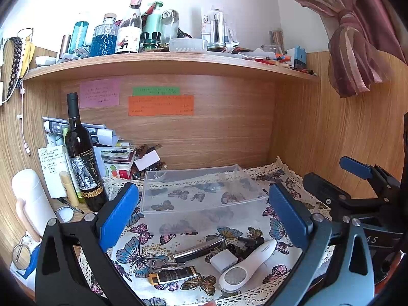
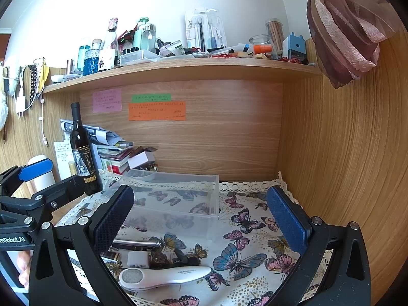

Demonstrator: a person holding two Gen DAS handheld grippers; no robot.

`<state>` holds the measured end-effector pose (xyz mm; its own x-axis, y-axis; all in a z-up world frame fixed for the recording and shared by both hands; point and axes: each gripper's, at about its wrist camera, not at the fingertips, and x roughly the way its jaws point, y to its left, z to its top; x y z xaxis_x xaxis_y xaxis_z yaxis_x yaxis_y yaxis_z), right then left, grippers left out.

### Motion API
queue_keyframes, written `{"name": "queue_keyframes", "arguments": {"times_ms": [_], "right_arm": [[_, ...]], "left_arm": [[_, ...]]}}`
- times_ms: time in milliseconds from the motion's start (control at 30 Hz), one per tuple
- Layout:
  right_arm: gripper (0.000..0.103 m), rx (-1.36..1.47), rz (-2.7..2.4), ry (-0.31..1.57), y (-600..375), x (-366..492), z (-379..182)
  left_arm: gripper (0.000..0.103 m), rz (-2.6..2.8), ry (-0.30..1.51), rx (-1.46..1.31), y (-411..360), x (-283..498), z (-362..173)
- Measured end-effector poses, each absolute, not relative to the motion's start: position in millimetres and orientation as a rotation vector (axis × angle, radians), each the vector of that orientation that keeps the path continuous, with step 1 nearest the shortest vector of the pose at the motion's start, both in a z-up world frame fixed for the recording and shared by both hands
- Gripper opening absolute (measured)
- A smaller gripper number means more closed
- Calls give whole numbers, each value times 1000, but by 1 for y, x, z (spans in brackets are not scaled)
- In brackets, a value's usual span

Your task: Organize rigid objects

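**Nothing sorted yet: bin empty, all items loose**

Status: I read this as the very start. The clear plastic bin (image 1: 201, 191) sits on the butterfly-print cloth (image 2: 244, 229) toward the back of the desk nook, and I see nothing in it.

Left to do, all lying in a cluster in front of the bin:
- white handheld device with a round metal grille (image 1: 248, 265)
- small white charger block (image 1: 224, 260)
- chrome cylinder (image 1: 200, 248)
- keys (image 1: 163, 265) and a black-and-gold flat pack (image 1: 176, 276)
- some small dark bits I can't identify

My left gripper (image 1: 204, 216) has its fingers spread wide, nothing between them. My right gripper (image 2: 201, 219) is the same: fully apart, holding nothing. Both hang above the cloth, facing the bin.

Surroundings: wood-grain nook, lace-edged cloth over the desktop. Wine bottle (image 1: 83, 158) and a stack of papers and books at back left. Shelf (image 1: 165, 63) above is crammed with bottles and stationery. Coloured notes on the back panel, tied curtain (image 2: 346, 33) top right.
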<state>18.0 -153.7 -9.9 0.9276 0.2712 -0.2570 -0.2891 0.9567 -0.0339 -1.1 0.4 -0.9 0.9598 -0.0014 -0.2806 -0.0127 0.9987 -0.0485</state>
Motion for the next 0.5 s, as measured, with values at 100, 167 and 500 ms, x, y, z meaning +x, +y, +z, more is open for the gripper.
{"name": "queue_keyframes", "arguments": {"times_ms": [100, 167, 500], "right_arm": [[103, -68, 294, 256, -153, 18, -11], [103, -70, 293, 257, -153, 19, -10], [103, -75, 291, 257, -151, 19, -11]], "left_arm": [[103, 6, 285, -49, 0, -1, 0], [103, 7, 285, -48, 1, -1, 0], [103, 6, 288, -51, 1, -1, -1]]}}
